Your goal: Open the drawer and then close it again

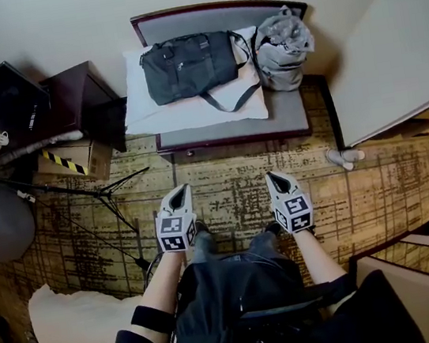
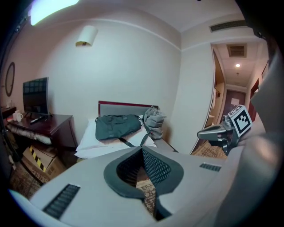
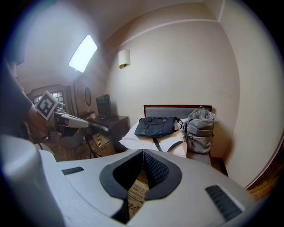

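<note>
No drawer front shows plainly. A dark wooden cabinet [image 1: 81, 92] stands left of the bed, and the bed's front rail [image 1: 233, 132] carries a small knob [image 1: 189, 153]. My left gripper [image 1: 179, 189] and right gripper [image 1: 273, 175] hover side by side over the patterned carpet, well short of the bed, both pointing toward it. In the left gripper view the left gripper [image 2: 143, 150] has its jaws together with nothing between them. The right gripper [image 3: 143, 153] shows the same in its own view. Each gripper also sees the other: the right gripper [image 2: 217, 131] and the left gripper [image 3: 66, 119].
A dark duffel bag [image 1: 187, 65] lies on the white pillow and a grey backpack [image 1: 282, 49] stands beside it on the bed. A cardboard box [image 1: 69, 159] and a tripod [image 1: 114, 194] crowd the left floor. A white wall [image 1: 390, 60] closes the right.
</note>
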